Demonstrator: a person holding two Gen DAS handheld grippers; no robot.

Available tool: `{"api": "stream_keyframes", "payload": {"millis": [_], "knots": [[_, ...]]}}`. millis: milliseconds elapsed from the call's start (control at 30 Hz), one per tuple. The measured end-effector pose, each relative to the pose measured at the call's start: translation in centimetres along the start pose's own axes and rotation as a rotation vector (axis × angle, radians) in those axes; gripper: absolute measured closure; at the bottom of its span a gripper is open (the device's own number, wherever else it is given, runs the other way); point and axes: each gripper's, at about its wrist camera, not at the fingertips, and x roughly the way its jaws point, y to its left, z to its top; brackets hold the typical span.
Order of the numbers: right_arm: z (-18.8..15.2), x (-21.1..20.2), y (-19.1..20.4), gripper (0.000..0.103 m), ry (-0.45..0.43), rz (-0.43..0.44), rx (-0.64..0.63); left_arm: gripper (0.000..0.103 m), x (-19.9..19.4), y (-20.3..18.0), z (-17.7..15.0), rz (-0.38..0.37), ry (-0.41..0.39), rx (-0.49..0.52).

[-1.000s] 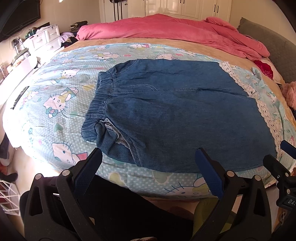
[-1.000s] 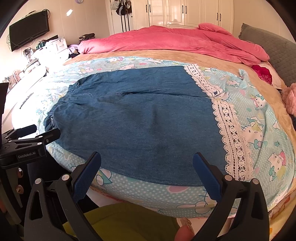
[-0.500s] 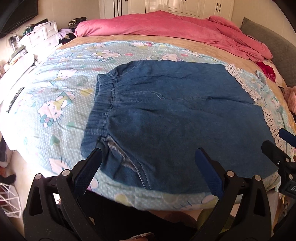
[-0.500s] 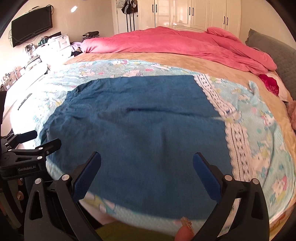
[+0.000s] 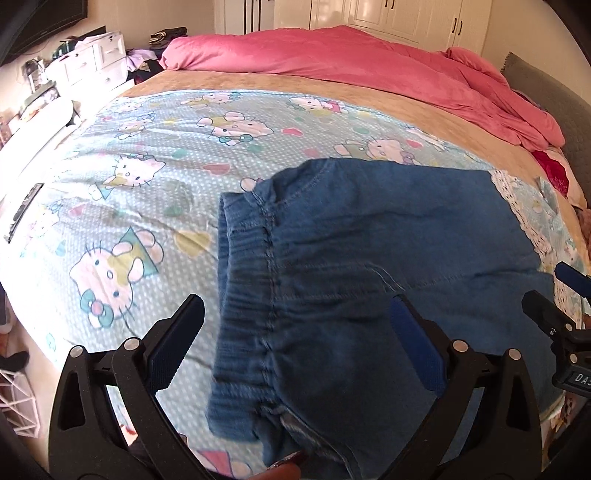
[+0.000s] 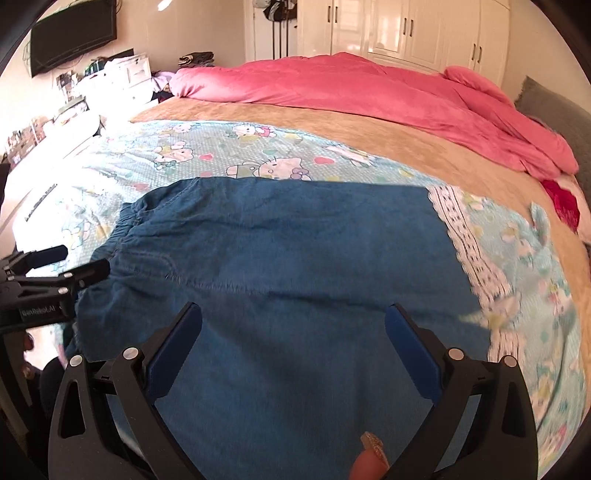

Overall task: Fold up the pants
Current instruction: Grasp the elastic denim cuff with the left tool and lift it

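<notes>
Both tools nearer, left tool (image 5: 295, 332) and right tool (image 6: 291, 332) spread wide over pants (image 6: 295, 258), cartoon sheet (image 5: 147, 192), pink duvet (image 6: 351, 88)

Strong daylight enters from the left in both views, washing the bed's (image 6: 44, 177) left edge out to white and putting glare on the glossy wardrobe doors (image 6: 388, 29). Fisheye distortion bows the scene inside dark vignetted corners. The lace trim (image 6: 476, 266) is smeared by motion blur in the right view.
</notes>
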Motion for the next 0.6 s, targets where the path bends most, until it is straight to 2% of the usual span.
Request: {"api": "stream_keyframes", "payload": {"millis": [400, 600], "knots": [[4.4, 6.0, 1.3, 0.004, 0.032, -0.003, -0.104, 0.009, 5.3, 3.9, 4.4, 0.010, 0.048, -0.030], [7.3, 9.8, 1.1, 0.004, 0.075, 0.081, -0.152, 0.009, 7.6, 4.7, 5.8, 0.007, 0.062, -0.001]]}}
